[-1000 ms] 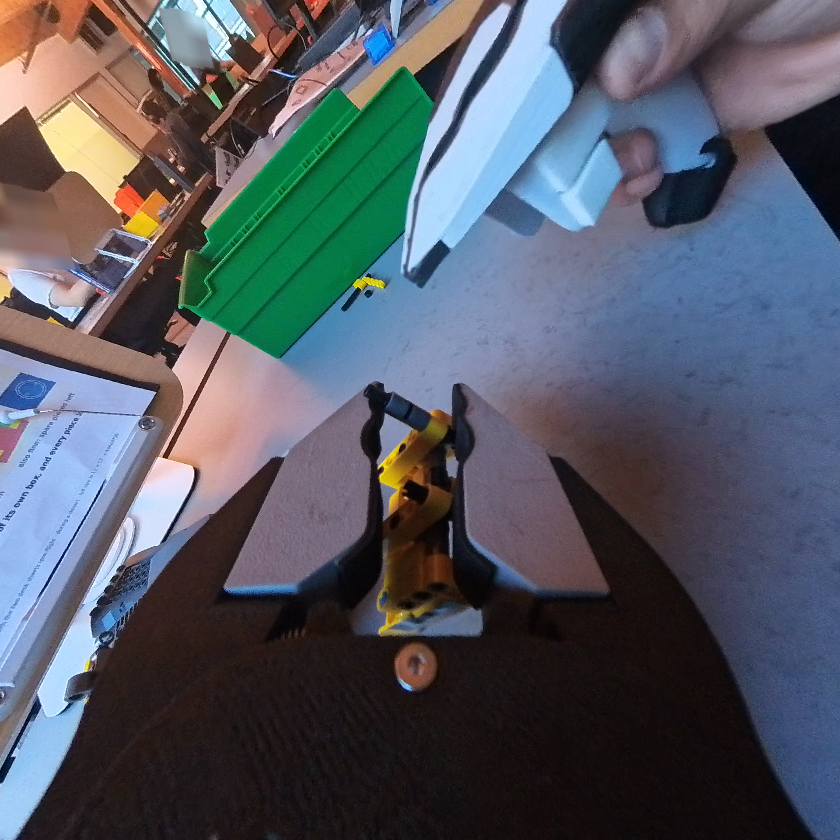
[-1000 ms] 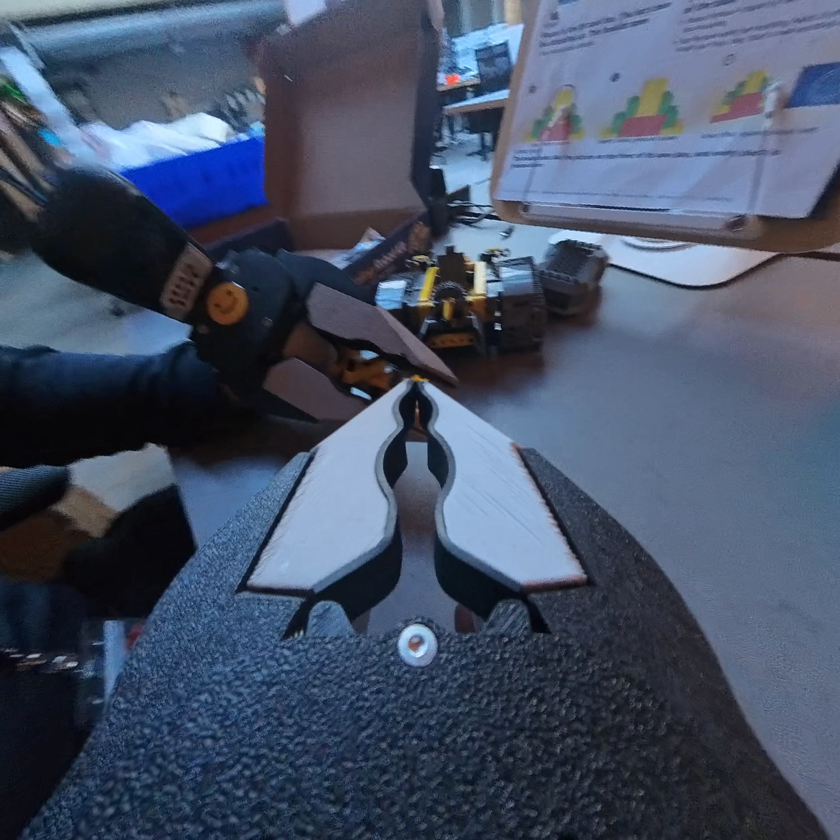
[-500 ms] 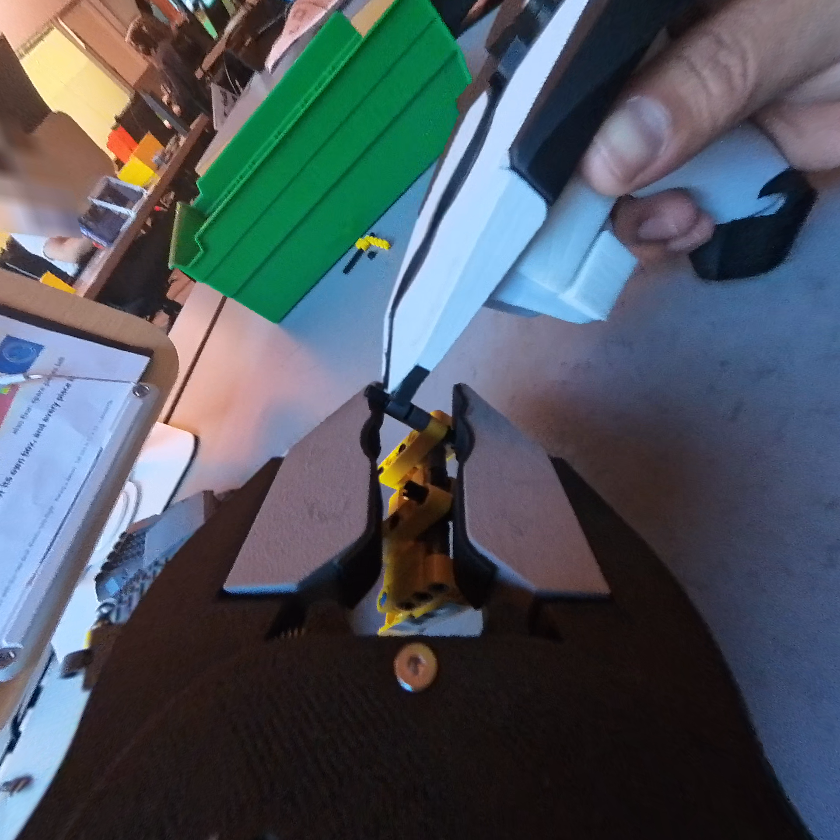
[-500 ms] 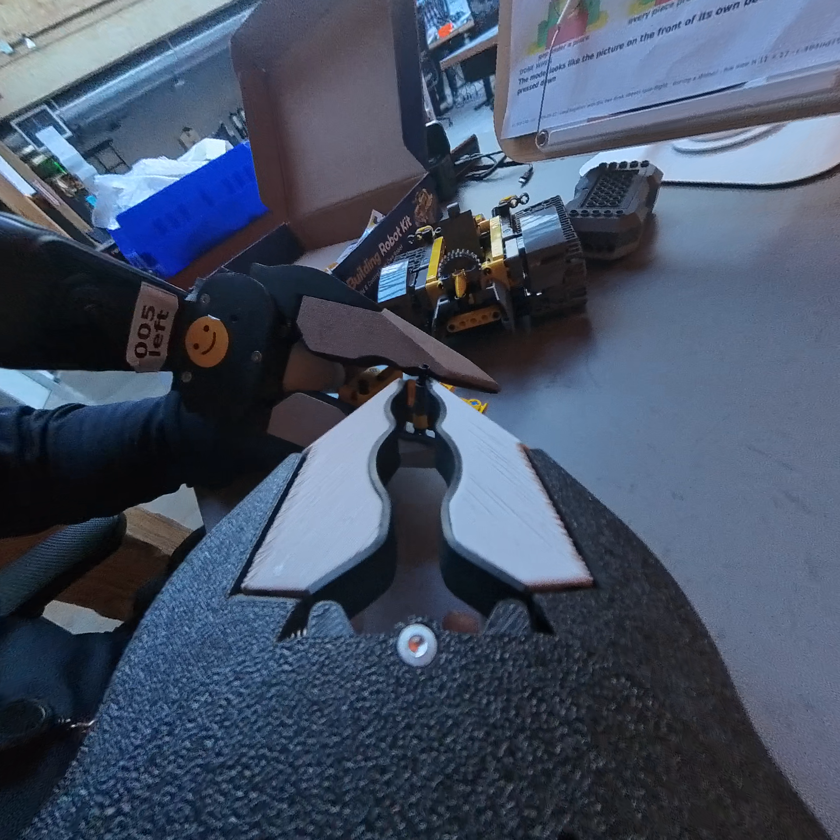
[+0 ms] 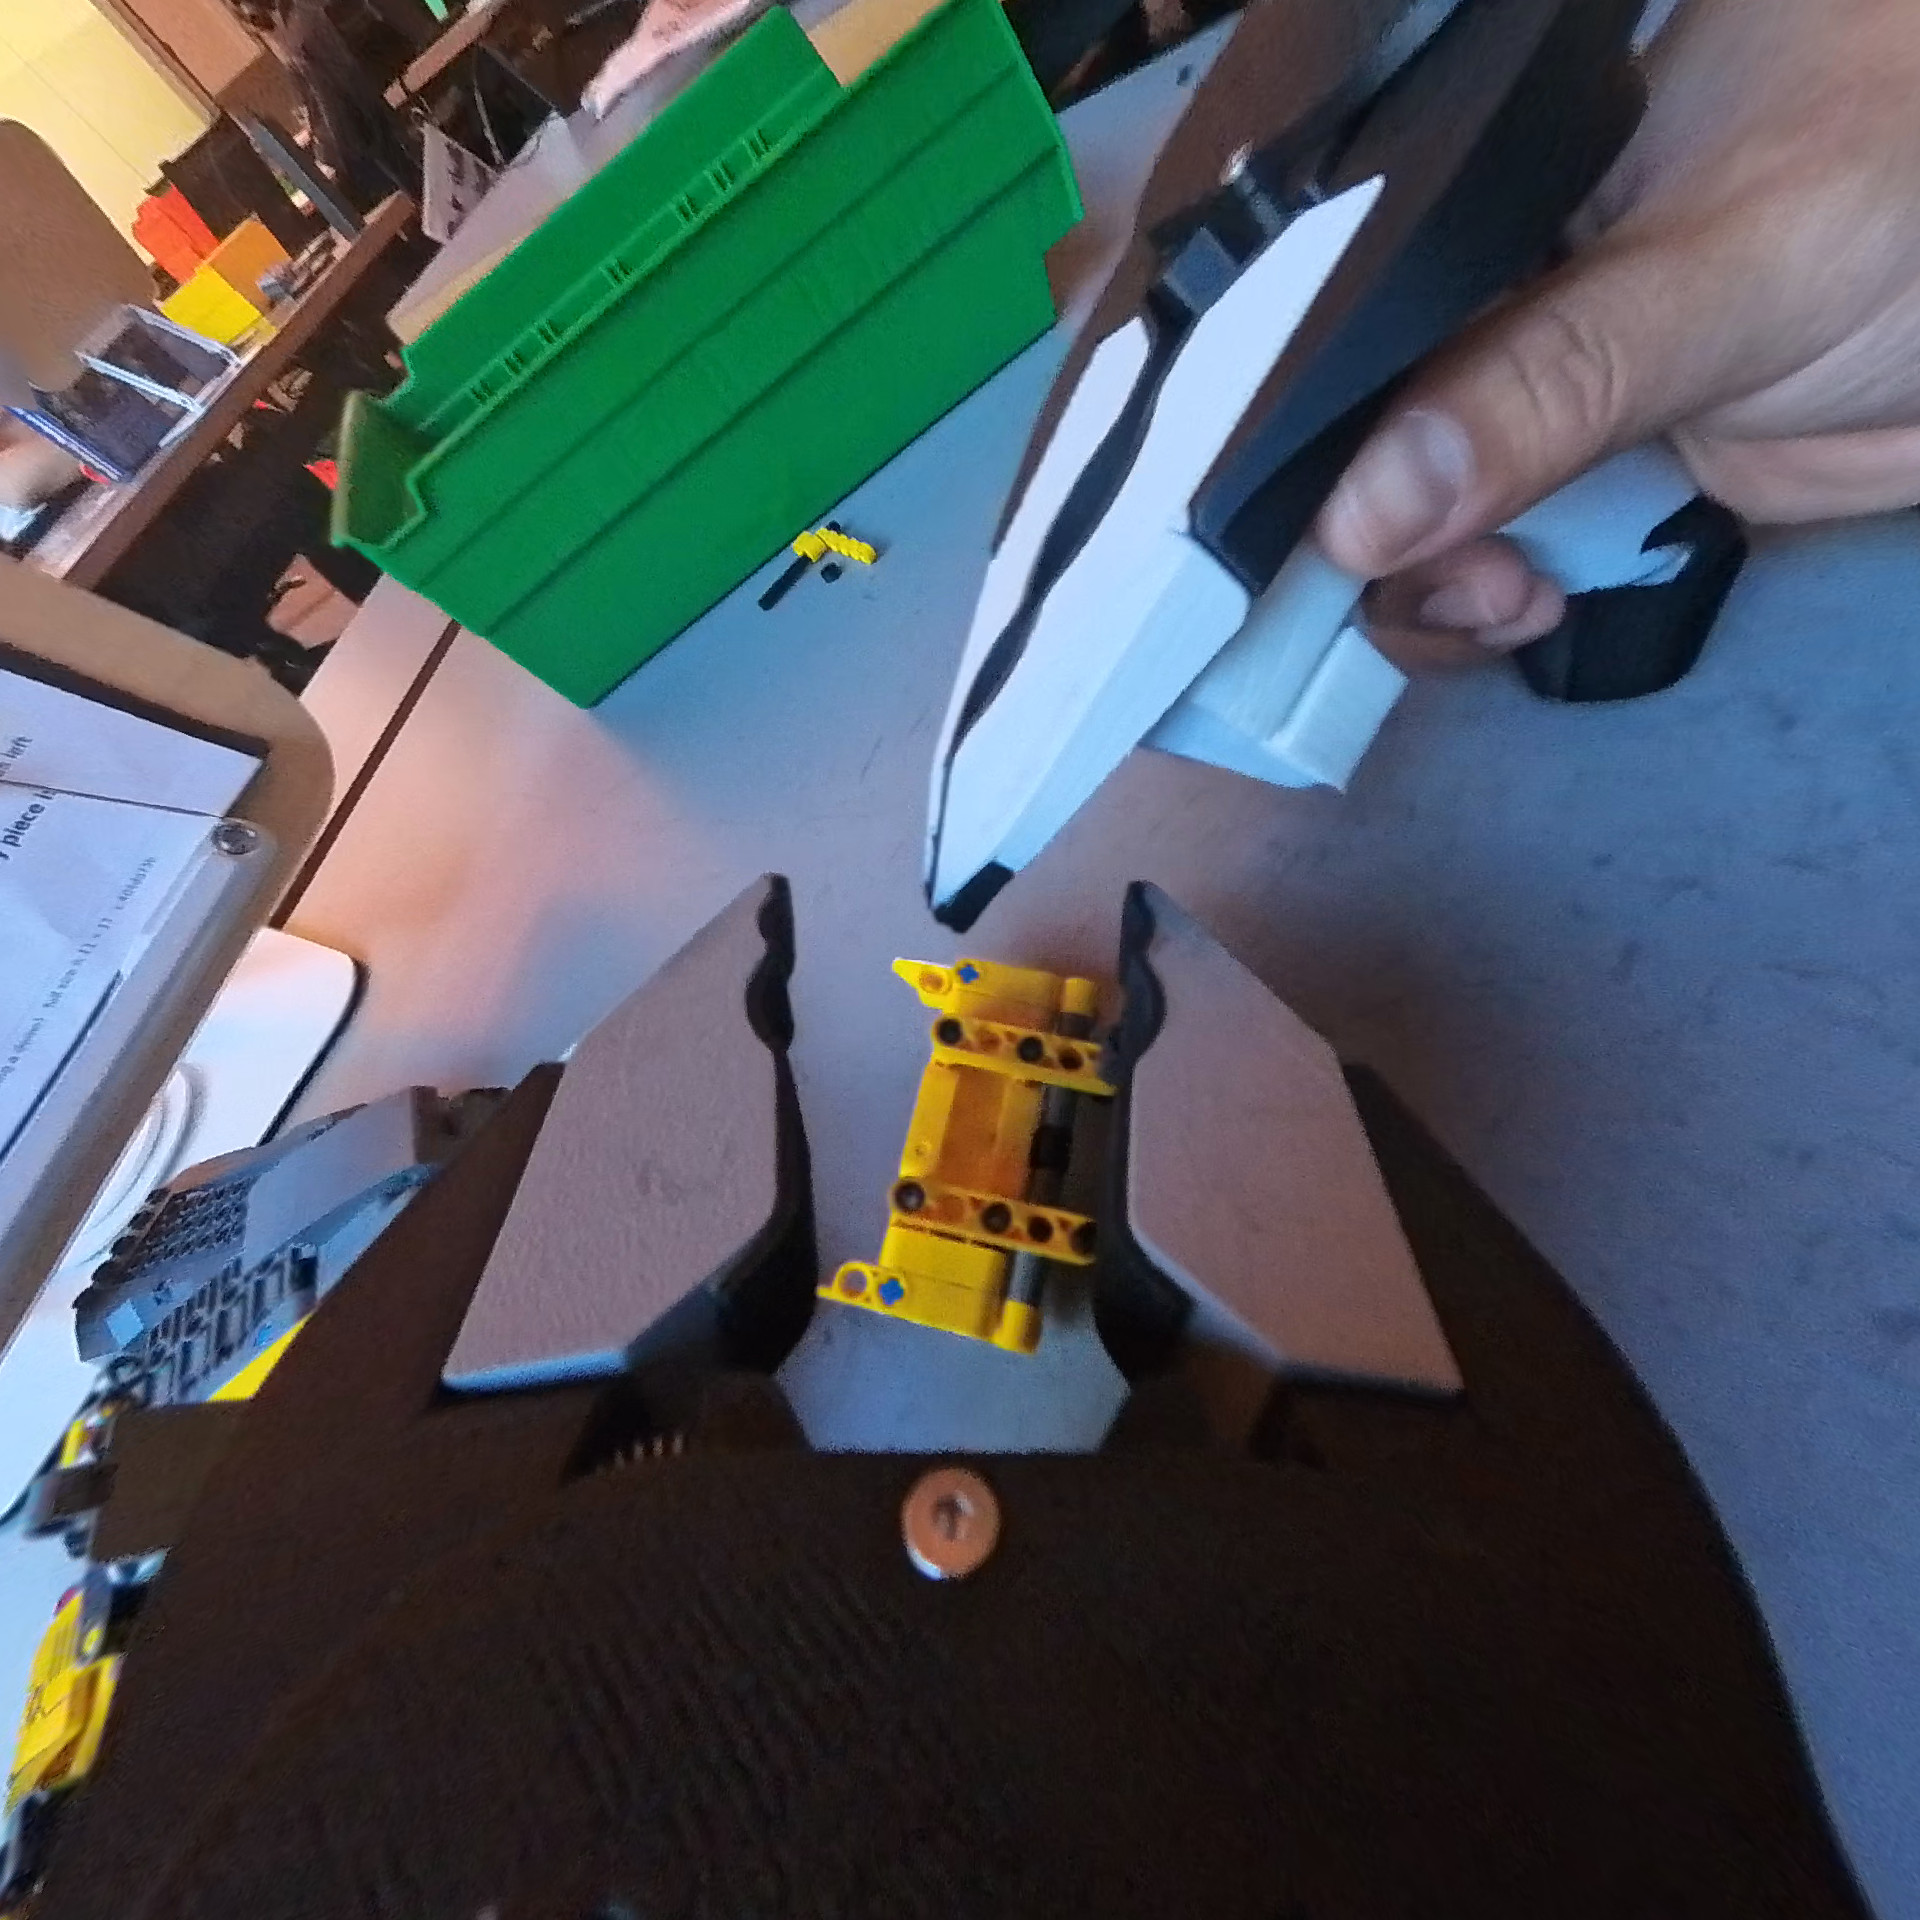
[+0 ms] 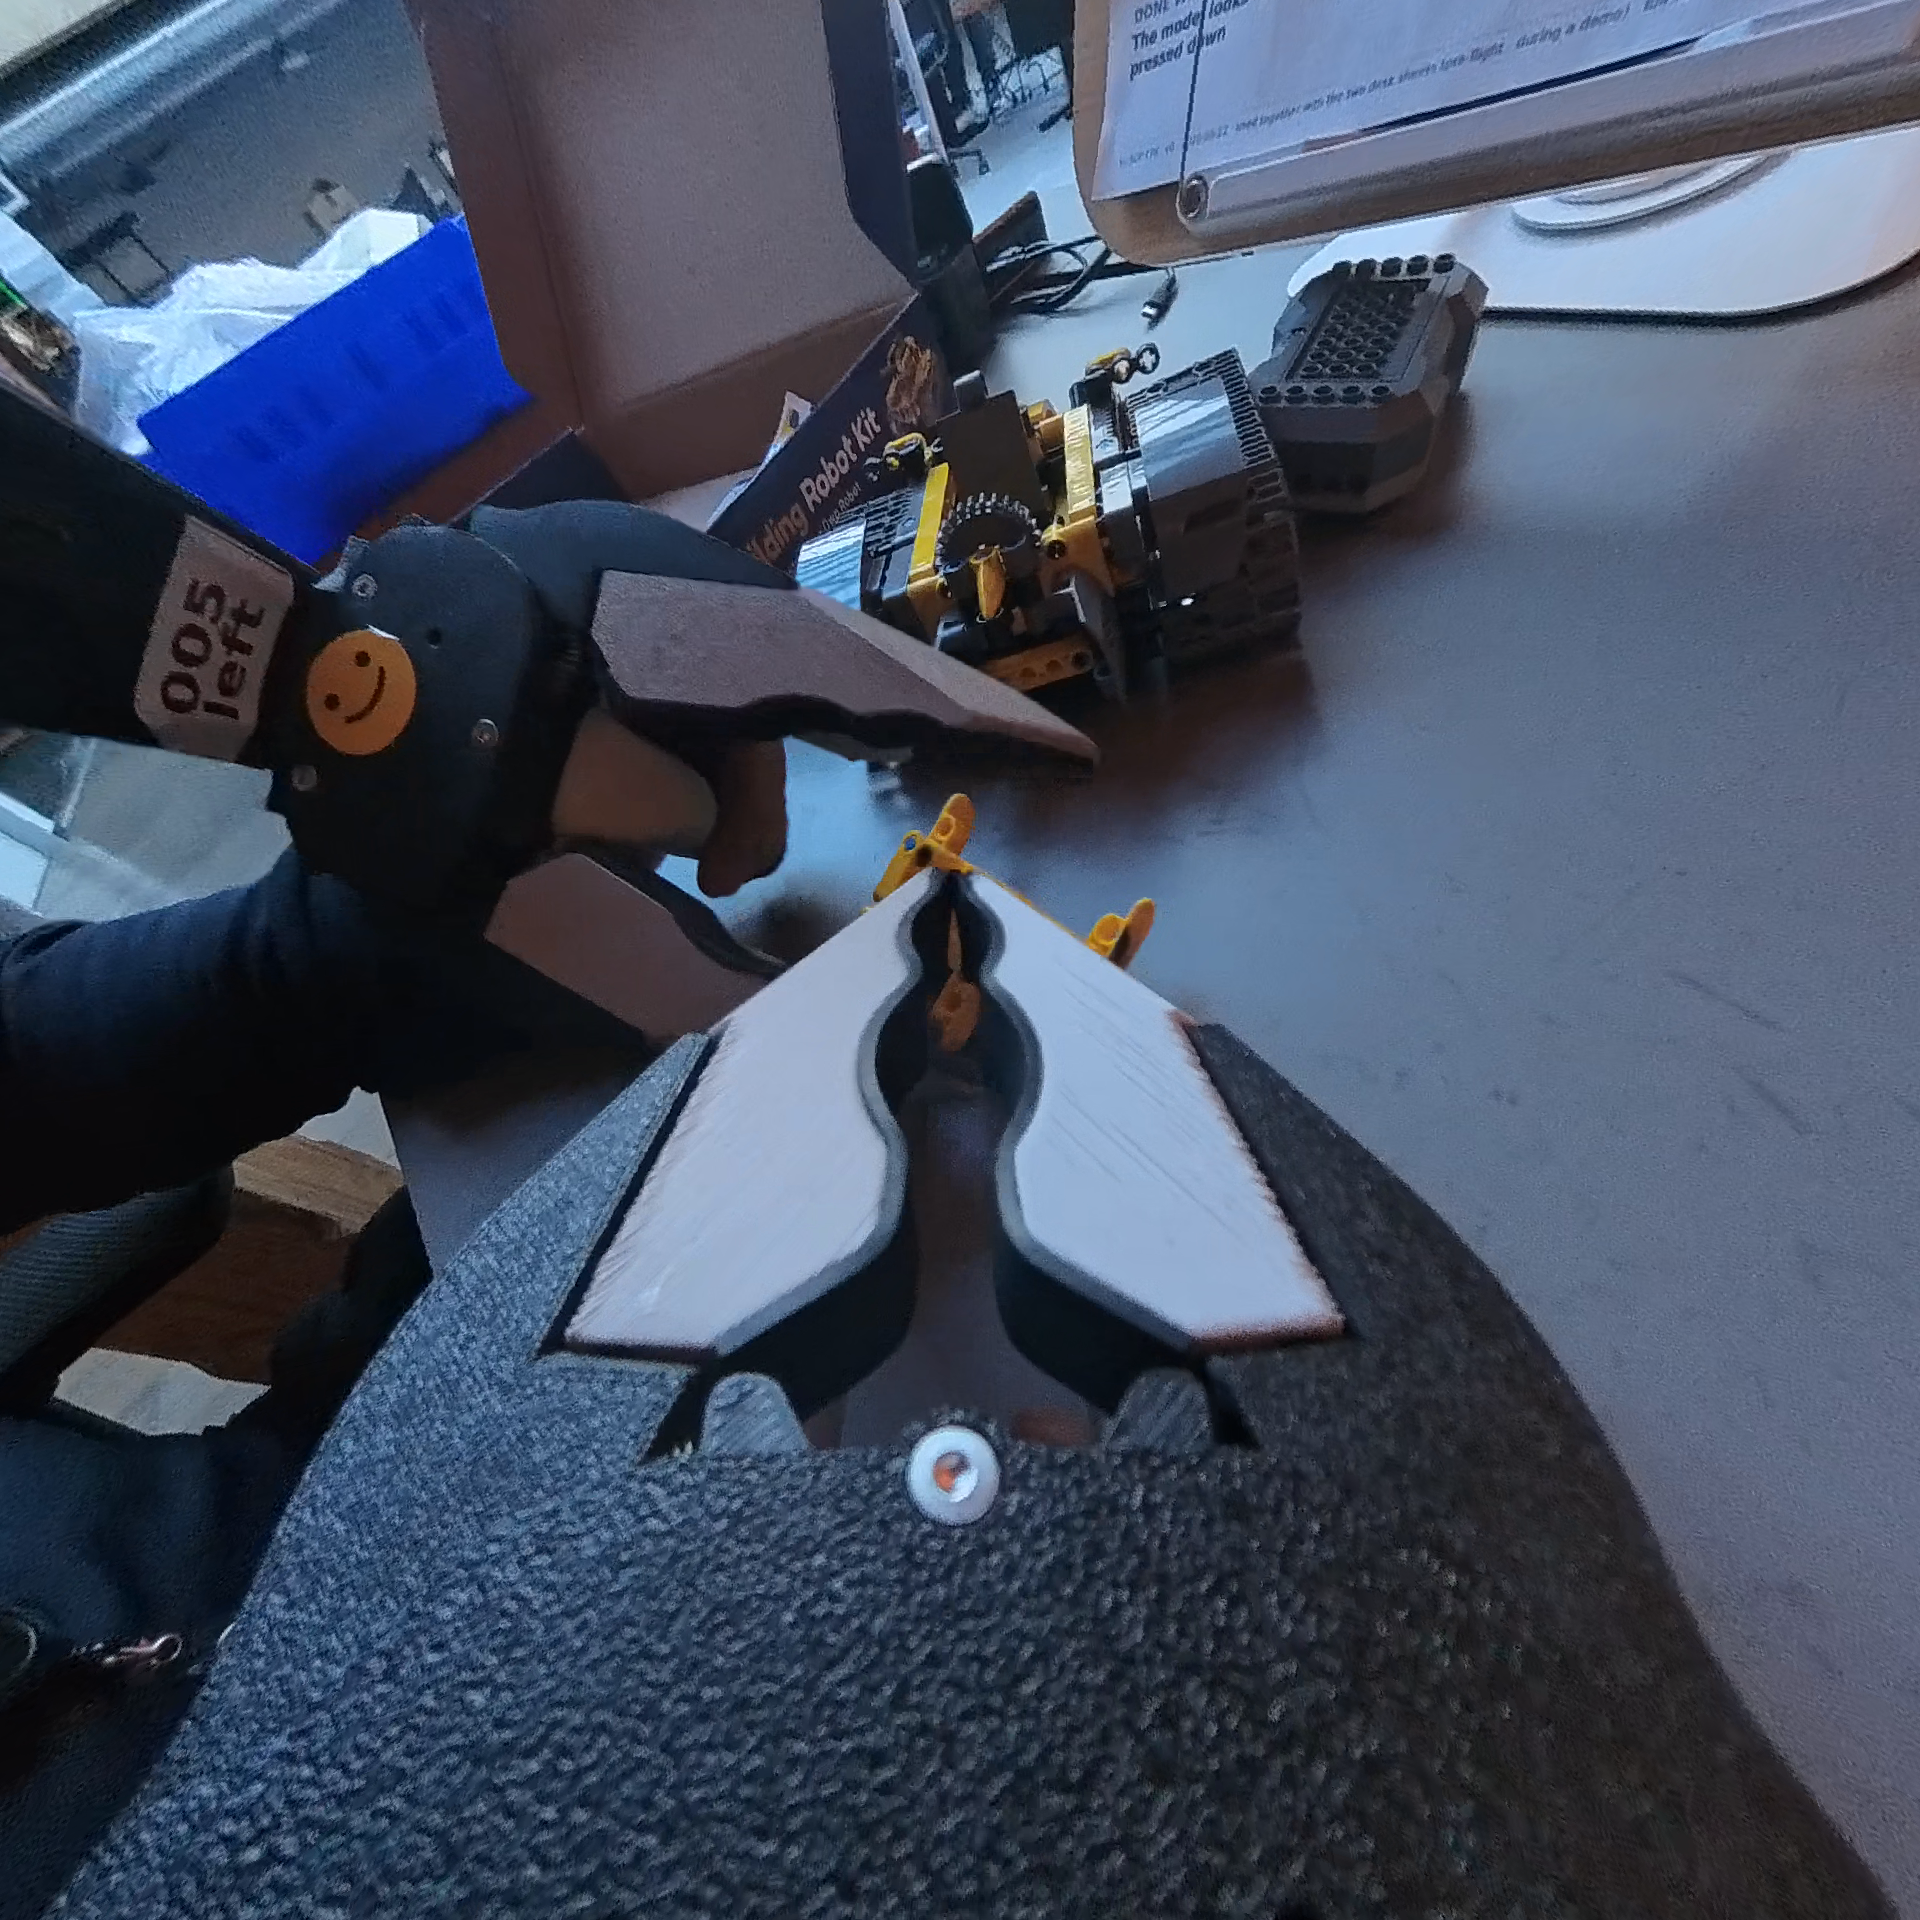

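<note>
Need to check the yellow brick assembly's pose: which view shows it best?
Left wrist view: the yellow brick assembly lies flat on the table between open left tongs. Right wrist view shows only yellow bits behind the shut right tongs.

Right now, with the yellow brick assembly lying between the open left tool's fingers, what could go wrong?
The yellow assembly lies close to one finger of the open left tool, so closing could skew it. The shut right tool hangs by its far end and might knock it.

yellow brick assembly (image 5: 987,1148) flat on grey table (image 5: 1558,1039), between open gripper fingers
</note>
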Tool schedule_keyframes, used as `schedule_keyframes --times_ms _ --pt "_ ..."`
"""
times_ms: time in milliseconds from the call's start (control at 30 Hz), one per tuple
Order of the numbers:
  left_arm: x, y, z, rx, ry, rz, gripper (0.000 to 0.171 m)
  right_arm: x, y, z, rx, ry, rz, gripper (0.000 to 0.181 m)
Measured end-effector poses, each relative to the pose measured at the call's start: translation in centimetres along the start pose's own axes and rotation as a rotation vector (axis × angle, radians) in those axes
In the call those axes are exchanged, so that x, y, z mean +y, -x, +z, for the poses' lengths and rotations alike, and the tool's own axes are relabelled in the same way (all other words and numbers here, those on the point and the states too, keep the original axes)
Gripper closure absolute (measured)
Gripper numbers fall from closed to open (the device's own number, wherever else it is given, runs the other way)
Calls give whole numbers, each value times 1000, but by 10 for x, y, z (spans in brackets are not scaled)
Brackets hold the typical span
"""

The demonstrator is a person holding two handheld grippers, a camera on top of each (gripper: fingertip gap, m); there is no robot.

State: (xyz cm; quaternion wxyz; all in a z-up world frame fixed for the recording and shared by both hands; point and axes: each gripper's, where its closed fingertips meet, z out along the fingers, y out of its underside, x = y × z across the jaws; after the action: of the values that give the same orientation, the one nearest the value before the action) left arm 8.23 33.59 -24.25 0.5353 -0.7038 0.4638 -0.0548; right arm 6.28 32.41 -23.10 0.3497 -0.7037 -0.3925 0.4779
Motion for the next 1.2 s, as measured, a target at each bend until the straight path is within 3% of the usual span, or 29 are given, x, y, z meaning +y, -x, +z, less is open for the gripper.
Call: schedule_keyframes --times_ms 200,267,367,567,633,733,800,867,1000,1067,1200 --pt "-5 0 -14 86 -47 -50 99 -15 -2 -19 17 -119 -58 176" --pt "-7 -15 -21 190 -54 -28 99 -15 -2 -27 42 -131 -124 175" --pt "-5 -14 -26 175 -36 12 100 -12 0 -34 28 -120 -153 168" --pt "5 -7 -23 197 0 -99 105 -14 7 -44 -48 -156 -143 165" --pt "-19 -13 -33 302 -137 -224 109 -19 11 -50 -92 -206 -148 166" --pt "-69 1 -72 446 -454 -444 114 -31 13 -65 -202 -320 -77 165" --pt "-86 24 -97 435 -625 -522 120 -41 6 -78 -240 -414 -7 169" --pt "-86 42 -107 381 -667 -586 123 -45 2 -85 -275 -459 45 168" --pt "-65 46 -98 324 -565 -639 124 -52 12 -99 -379 -512 68 170" --pt "-48 40 -92 312 -475 -649 123 -81 25 -135 -514 -630 118 168" --pt "-34 33 -99 307 -386 -773 122 -160 37 -261 -775 -1007 142 165"
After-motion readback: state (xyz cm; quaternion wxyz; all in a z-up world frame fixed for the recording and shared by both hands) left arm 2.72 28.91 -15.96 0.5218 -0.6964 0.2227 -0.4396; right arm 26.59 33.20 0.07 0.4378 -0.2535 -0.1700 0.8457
